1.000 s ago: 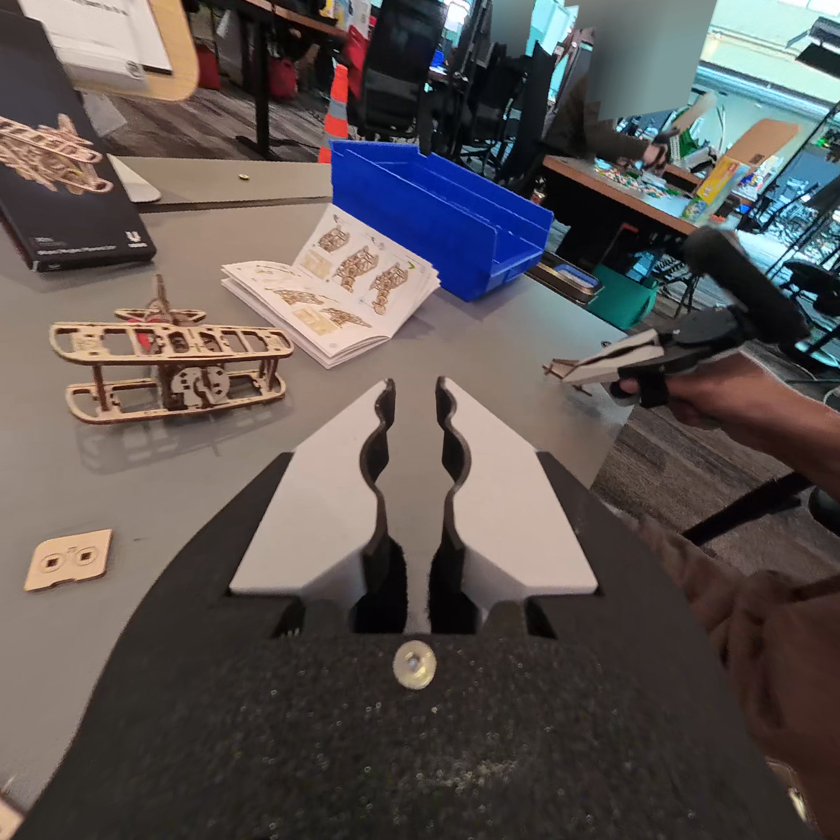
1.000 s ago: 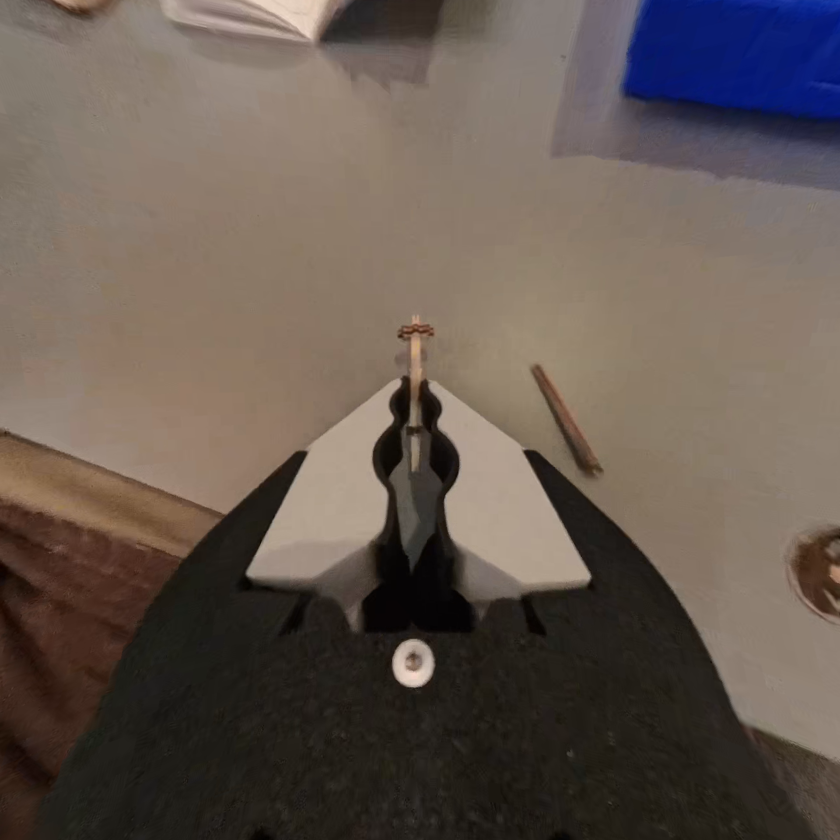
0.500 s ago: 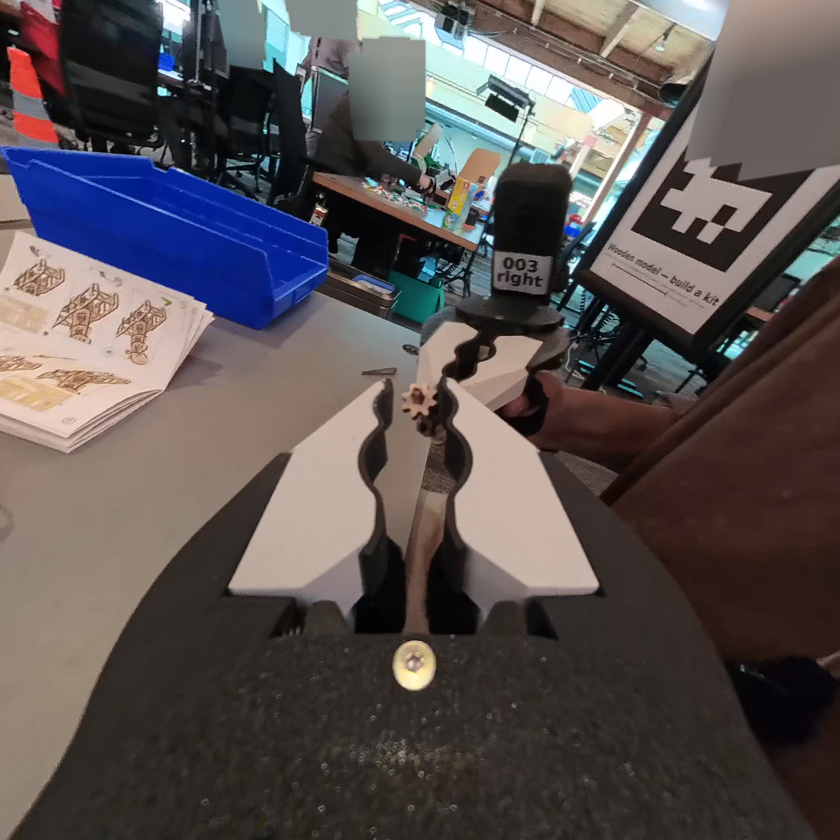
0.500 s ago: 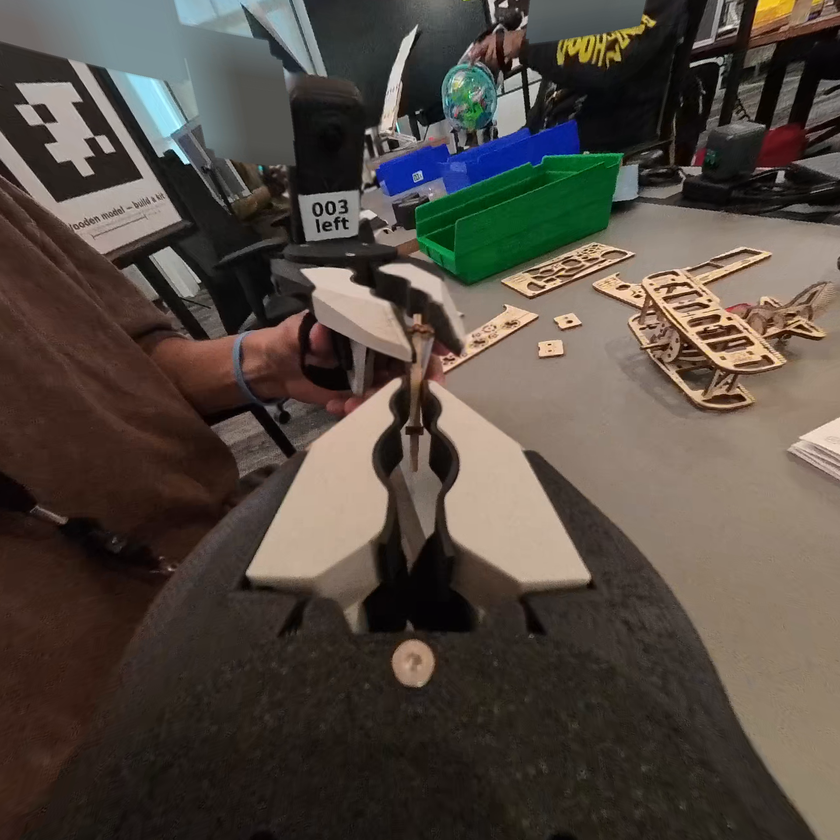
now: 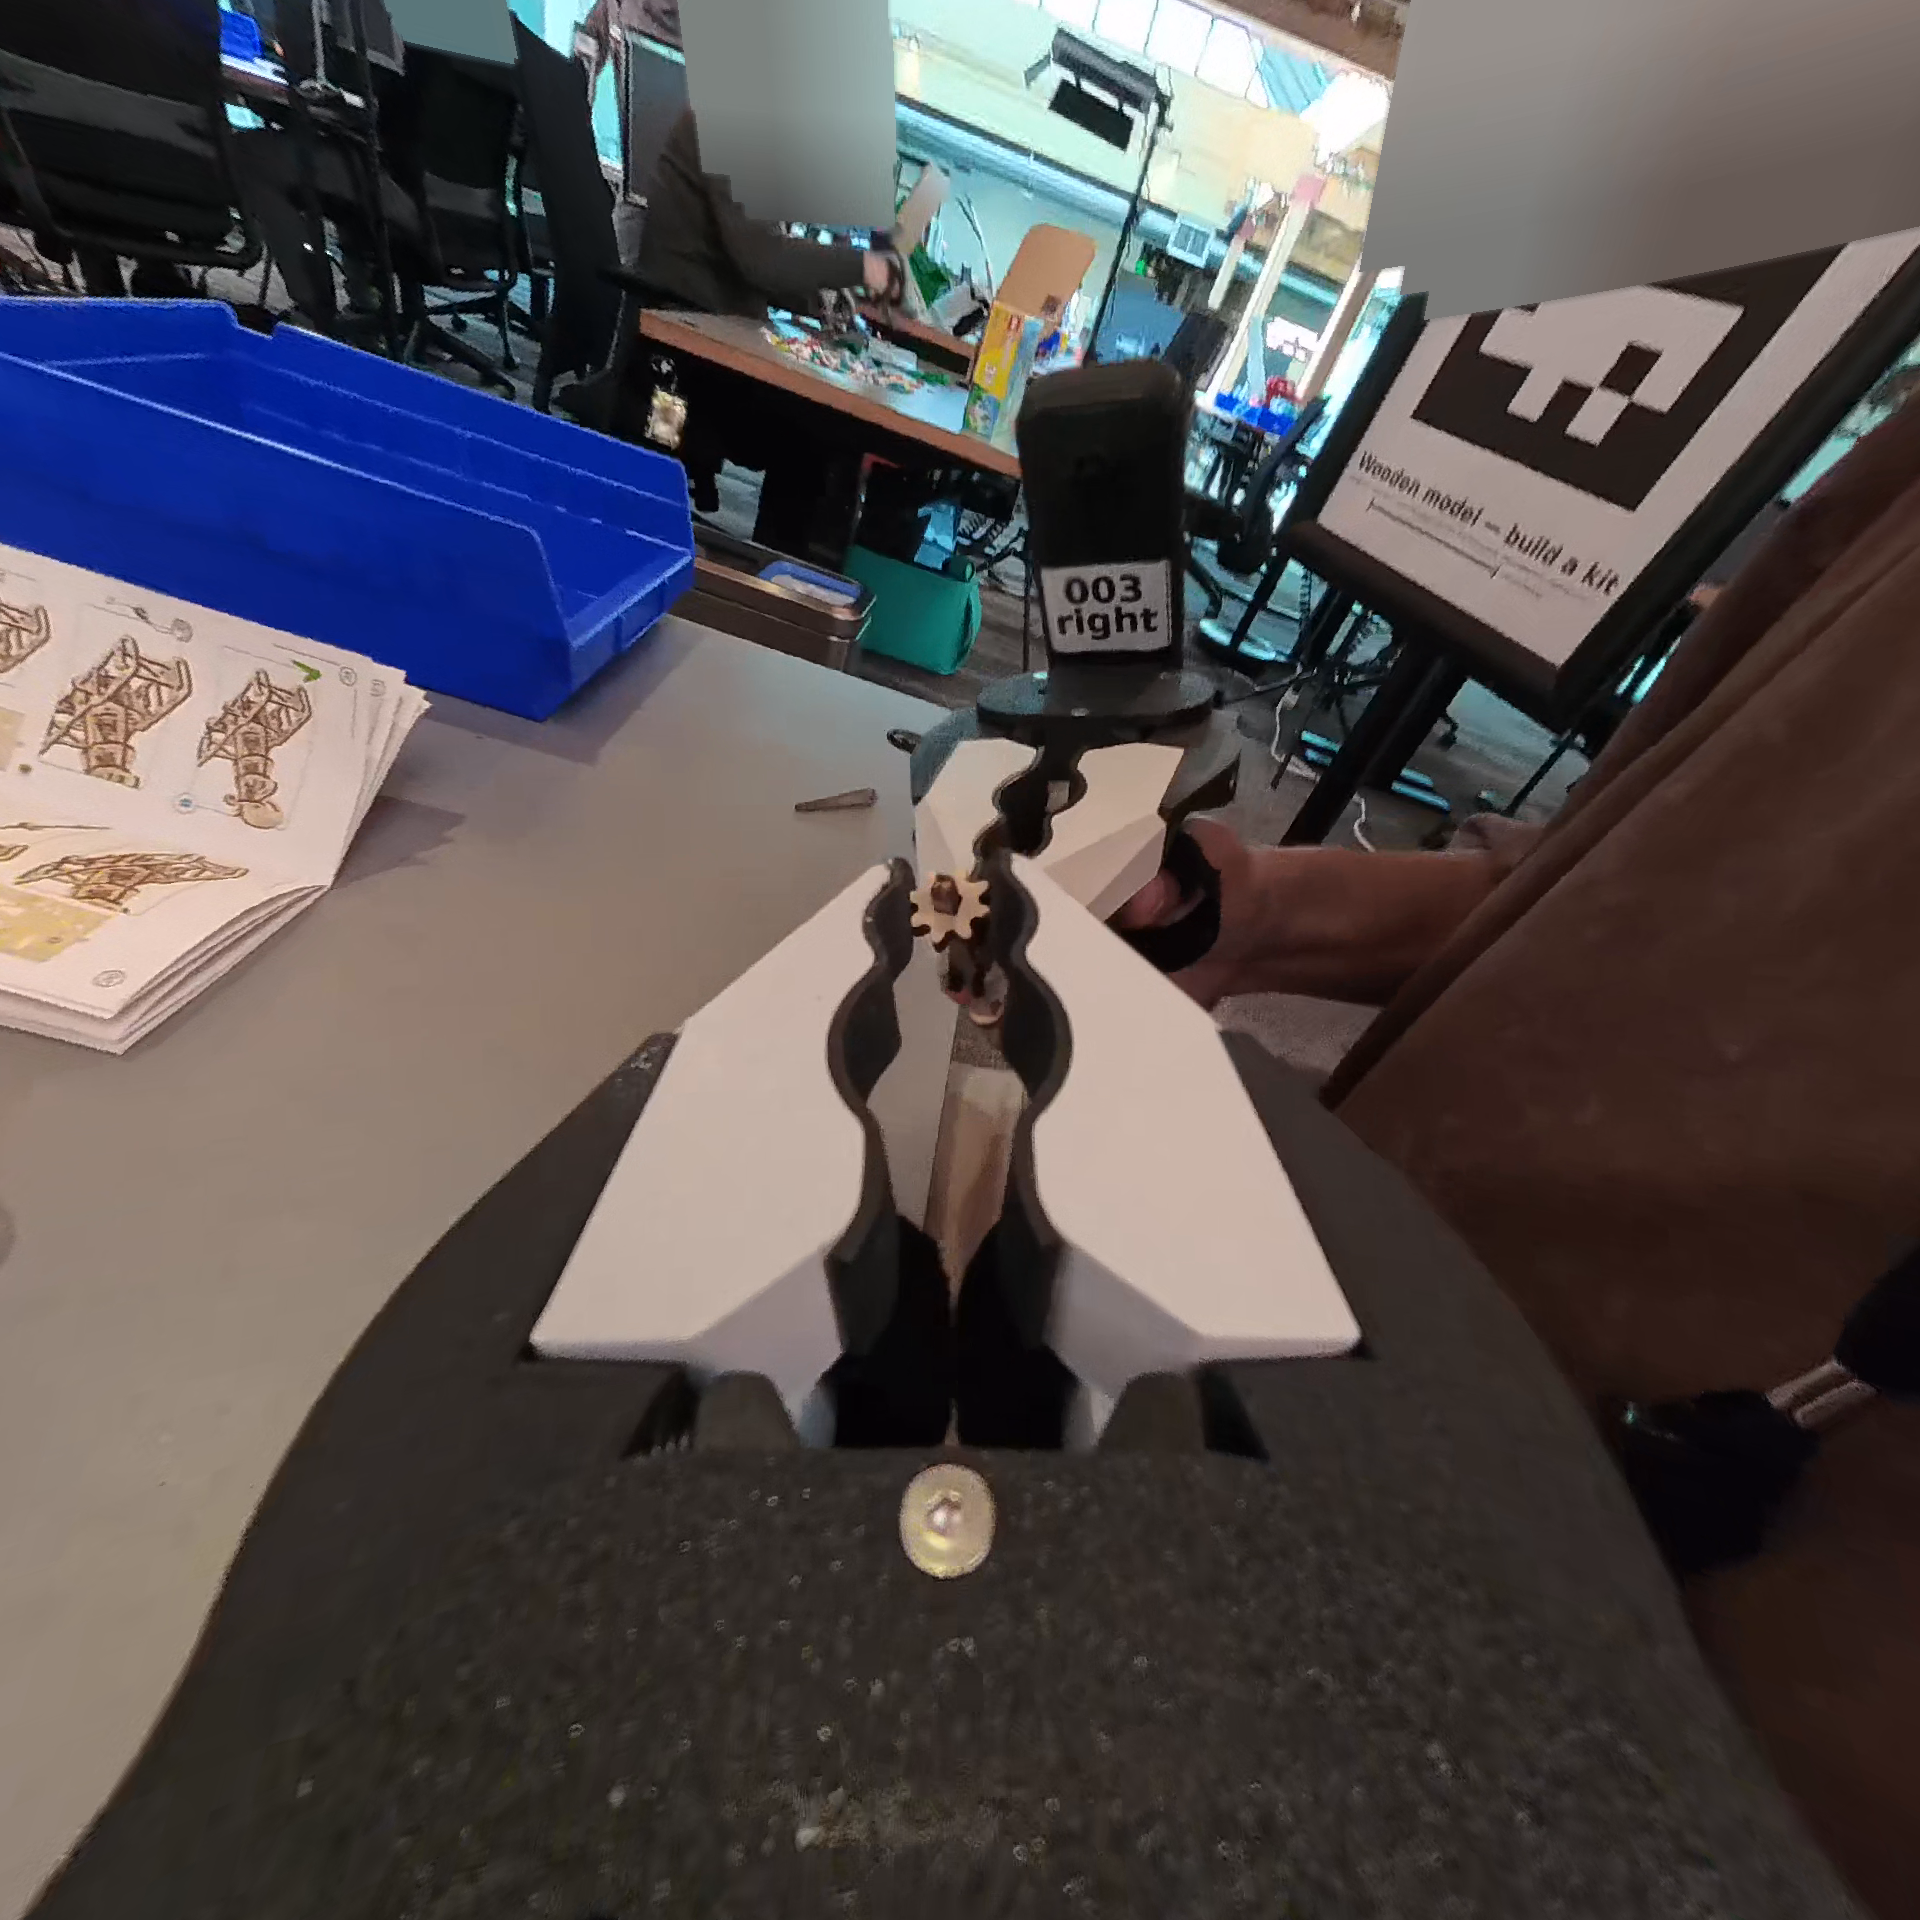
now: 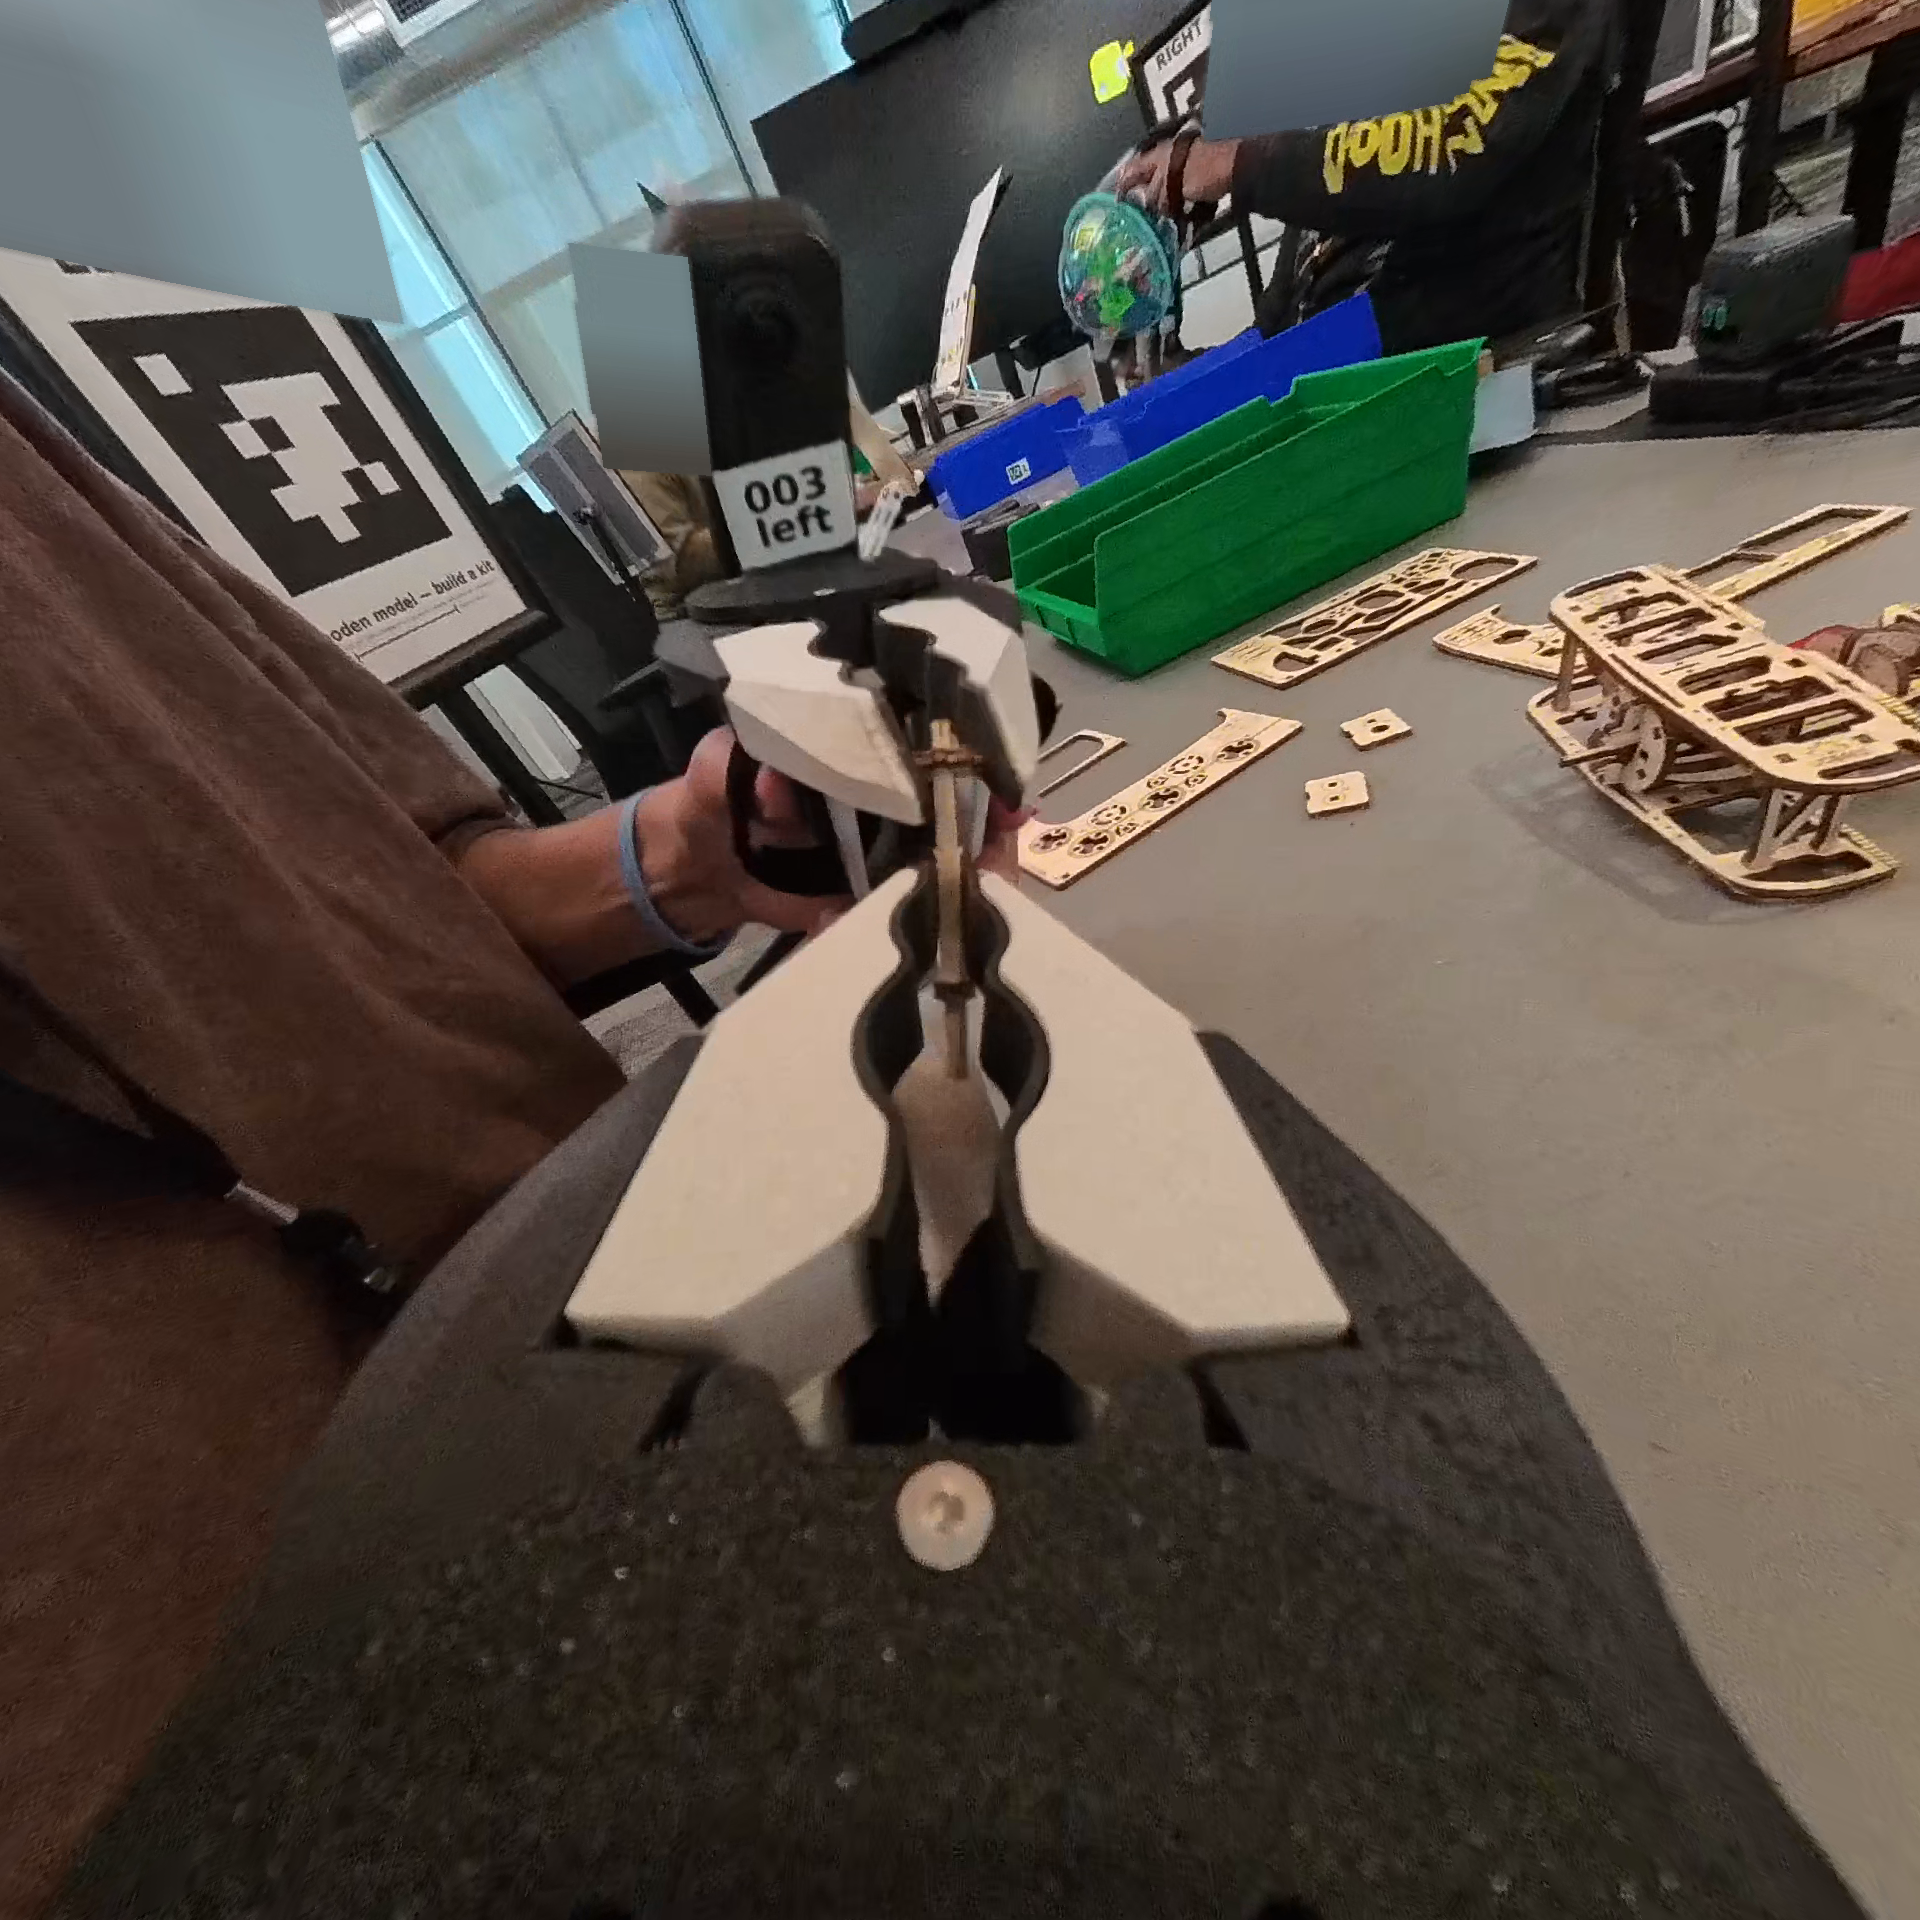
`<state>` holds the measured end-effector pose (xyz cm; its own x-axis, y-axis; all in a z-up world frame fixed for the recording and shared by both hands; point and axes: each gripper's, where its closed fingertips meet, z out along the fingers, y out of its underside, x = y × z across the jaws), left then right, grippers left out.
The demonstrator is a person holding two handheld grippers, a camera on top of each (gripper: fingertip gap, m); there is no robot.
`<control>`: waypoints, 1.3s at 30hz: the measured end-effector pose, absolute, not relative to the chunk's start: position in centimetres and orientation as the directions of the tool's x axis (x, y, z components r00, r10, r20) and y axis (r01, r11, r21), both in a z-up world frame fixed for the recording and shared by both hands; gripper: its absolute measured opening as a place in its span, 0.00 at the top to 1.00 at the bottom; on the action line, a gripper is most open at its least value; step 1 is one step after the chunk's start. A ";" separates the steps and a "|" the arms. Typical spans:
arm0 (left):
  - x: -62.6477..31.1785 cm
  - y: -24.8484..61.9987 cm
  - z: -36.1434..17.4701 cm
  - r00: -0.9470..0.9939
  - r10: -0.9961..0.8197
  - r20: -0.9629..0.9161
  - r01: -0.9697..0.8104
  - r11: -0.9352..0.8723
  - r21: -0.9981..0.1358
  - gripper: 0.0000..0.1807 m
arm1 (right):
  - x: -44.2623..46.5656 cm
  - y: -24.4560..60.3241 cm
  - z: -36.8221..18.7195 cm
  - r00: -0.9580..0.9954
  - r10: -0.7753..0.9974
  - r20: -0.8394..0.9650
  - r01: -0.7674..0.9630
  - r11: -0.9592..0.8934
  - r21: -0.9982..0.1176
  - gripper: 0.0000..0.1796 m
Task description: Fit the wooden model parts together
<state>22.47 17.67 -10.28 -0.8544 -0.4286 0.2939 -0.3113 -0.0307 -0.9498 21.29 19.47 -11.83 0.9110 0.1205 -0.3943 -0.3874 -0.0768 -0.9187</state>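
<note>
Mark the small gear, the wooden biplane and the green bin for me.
small gear (image 5: pixel 948 906), left wrist view, on its toothed face between the tool tips.
wooden biplane (image 6: pixel 1725 707), right wrist view, on its upper wing.
green bin (image 6: pixel 1257 520), right wrist view, on its near side wall.

Both grippers meet tip to tip off the table edge; open tabletop lies to either side.

In the left wrist view, bare grey table (image 5: pixel 540 997) runs clear through the lower left, hemmed by the white instruction booklet (image 5: pixel 177 790) and the long blue plastic bin (image 5: pixel 343 488) above it. In the right wrist view, the right half is crowded (green plastic bin (image 6: pixel 1247 520), flat laser-cut wooden sheets (image 6: pixel 1153 795), tan wooden biplane model (image 6: pixel 1725 727)); the brown sleeve (image 6: pixel 260 831) blocks the left.
</note>
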 end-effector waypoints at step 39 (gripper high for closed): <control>21.0 17.6 -11.2 -0.849 -0.500 -0.168 0.078 0.195 -0.978 0.93 | 20.9 18.4 -11.6 0.526 0.311 -0.792 -0.813 -0.090 -0.575 1.00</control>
